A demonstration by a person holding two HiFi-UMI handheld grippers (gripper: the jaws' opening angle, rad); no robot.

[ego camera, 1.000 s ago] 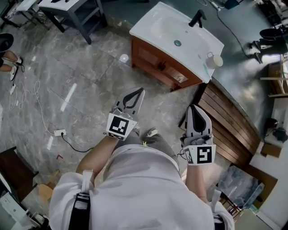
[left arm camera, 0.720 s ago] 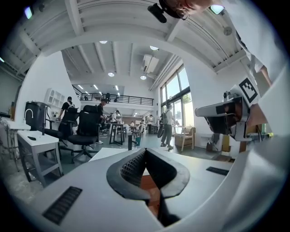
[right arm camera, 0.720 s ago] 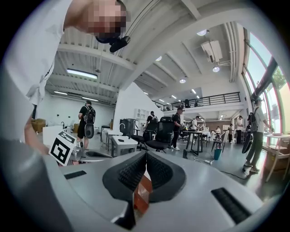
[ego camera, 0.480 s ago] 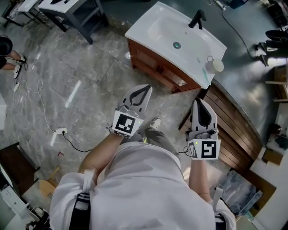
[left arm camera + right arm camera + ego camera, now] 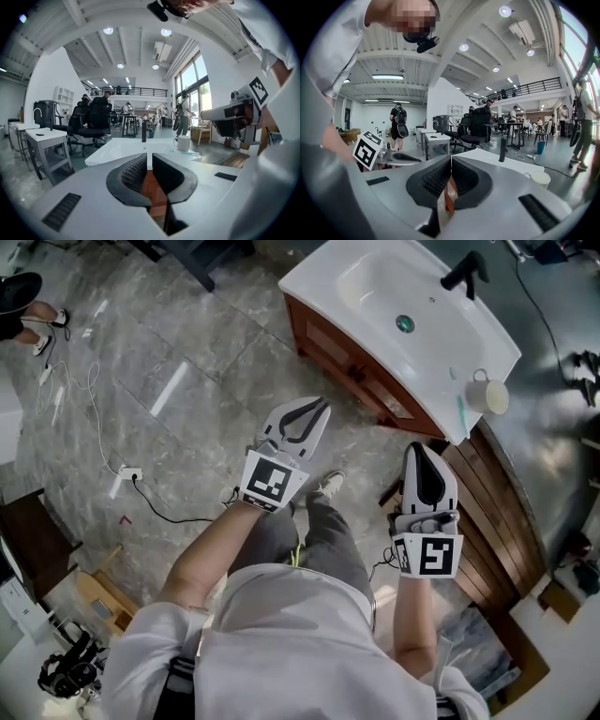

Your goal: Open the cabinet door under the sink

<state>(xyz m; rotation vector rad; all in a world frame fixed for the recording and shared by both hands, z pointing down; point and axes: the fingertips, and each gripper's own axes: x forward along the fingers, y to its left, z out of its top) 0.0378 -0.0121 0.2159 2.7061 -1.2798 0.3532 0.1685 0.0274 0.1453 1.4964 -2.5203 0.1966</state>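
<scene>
Standing on the grey floor [image 5: 187,362], at the near side of the sink [image 5: 314,279], with the cabinet door [image 5: 330,338] beyond both tools and well apart from them. Holding the left tool [image 5: 317,411] closed, pads almost touching and nothing between them (only a thin slit, with red-brown cabinet wood behind it in the left gripper view). Holding the right tool [image 5: 420,454] closed and empty as well, probably because of nothing to carry on the way. Pointing both forward and a little down, side by side, toward the cabinet front, most likely to arrive low enough for a handle under the white basin. Judging the task as not begun: door apparently shut, no contact yet. Needing next to come closer, open one tool and close it on a handle; which handle, too small to tell here. Worth keeping clear of the cup [image 5: 489,397] at the right end of the sink top.
</scene>
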